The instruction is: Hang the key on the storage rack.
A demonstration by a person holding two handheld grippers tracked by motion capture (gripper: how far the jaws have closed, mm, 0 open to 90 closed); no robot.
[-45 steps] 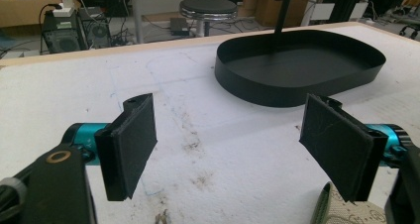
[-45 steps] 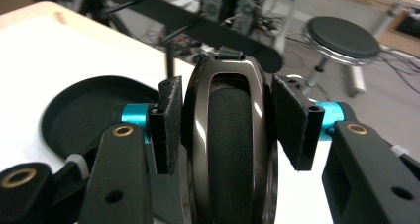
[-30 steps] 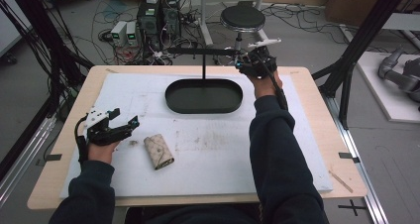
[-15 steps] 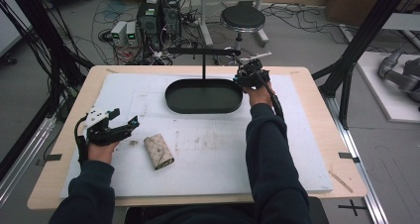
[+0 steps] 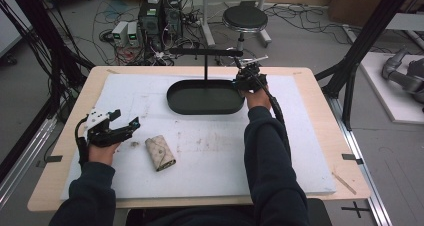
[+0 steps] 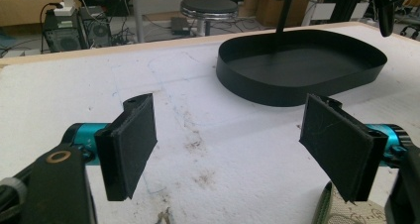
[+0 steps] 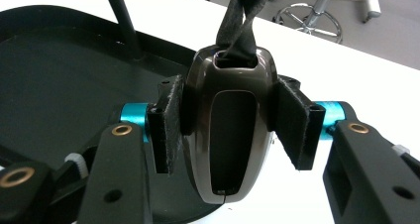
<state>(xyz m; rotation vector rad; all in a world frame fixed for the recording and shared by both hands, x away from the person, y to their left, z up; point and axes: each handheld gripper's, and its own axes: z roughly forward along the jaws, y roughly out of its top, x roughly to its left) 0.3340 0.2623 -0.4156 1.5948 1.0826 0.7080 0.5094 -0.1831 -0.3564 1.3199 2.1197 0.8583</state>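
Here, right claw (image 7: 228, 130) clamped on a key fob (image 7: 230, 135) above the black tray (image 7: 59, 75), left claw (image 6: 237, 149) wide open, empty.

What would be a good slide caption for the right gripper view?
Right gripper shut on a glossy dark key fob with a black strap, held over the black tray's edge.

No readable text

We find no legible words, labels, brands or numbers on anything in these views.
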